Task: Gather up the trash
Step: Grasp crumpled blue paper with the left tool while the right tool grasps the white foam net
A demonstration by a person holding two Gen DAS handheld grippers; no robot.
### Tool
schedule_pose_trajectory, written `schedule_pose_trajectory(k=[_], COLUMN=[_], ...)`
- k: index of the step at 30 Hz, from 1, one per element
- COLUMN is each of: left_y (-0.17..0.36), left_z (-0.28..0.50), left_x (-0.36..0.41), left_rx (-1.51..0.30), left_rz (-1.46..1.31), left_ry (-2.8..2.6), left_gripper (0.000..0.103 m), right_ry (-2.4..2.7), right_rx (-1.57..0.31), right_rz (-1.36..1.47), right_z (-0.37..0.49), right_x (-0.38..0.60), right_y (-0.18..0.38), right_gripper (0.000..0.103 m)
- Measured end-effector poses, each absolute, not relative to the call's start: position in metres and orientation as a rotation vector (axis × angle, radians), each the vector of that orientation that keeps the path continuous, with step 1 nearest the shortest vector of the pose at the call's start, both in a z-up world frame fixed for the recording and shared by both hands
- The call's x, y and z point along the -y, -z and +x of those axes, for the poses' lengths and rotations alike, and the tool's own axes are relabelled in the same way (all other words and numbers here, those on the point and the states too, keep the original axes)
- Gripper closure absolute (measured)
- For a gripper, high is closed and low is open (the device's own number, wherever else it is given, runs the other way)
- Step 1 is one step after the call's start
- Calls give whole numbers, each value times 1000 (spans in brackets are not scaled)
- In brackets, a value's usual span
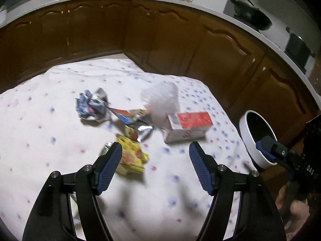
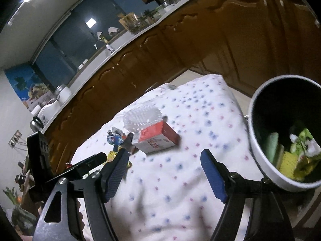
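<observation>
Trash lies on a white dotted cloth point(image 1: 50, 140): a crumpled blue-white wrapper point(image 1: 91, 106), a colourful foil wrapper point(image 1: 132, 118), a yellow packet point(image 1: 130, 156), a clear plastic cup point(image 1: 162, 102) on its side and a red-and-white carton point(image 1: 188, 126). My left gripper point(image 1: 155, 152) hovers open and empty, its left finger over the yellow packet. In the right wrist view my right gripper point(image 2: 166, 156) is open and empty, just short of the carton point(image 2: 158, 138) and the cup point(image 2: 141, 118). A white bin point(image 2: 256, 154) at the right holds green and yellow wrappers point(image 2: 297, 156).
Brown cabinet doors point(image 1: 170, 46) curve behind the cloth, under a white counter with a black wok point(image 1: 252, 14) and a pot point(image 1: 299, 48). The bin point(image 1: 250, 144) stands off the cloth's right edge. A hand point(image 1: 297, 208) holds the right gripper's handle.
</observation>
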State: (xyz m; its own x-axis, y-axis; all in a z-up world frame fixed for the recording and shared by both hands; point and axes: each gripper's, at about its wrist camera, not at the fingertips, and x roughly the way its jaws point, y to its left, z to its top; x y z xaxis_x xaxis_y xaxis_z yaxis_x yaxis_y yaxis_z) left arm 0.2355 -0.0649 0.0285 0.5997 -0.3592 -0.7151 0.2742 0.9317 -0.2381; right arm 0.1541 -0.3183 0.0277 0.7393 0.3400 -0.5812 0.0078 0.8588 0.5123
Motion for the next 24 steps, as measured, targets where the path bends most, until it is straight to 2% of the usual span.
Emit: schedule_pose_trajectory(k=[9,15,22,23,24], left_y=[-35,-26,-6,-1,3], left_z=[272,312,343,347,349], left_x=[21,4,8,10,12], left_rx=[-839,-873,-932,-947,-957], left_rz=[-155,-157,-109,-95,-87], left_ry=[196,144,117,123,122], left_gripper=[33,33,33,33,36], right_ry=[-287,-350,-335,-336,-338], right_rx=[-704,-725,-817,-826,-835], right_rz=[505,528,504,505,503], right_z=[189,230,279,283,287], right_x=[287,261,236,234,232], right_y=[-39,-36,-15,-12,-9], right_gripper=[29,41,42,44,51])
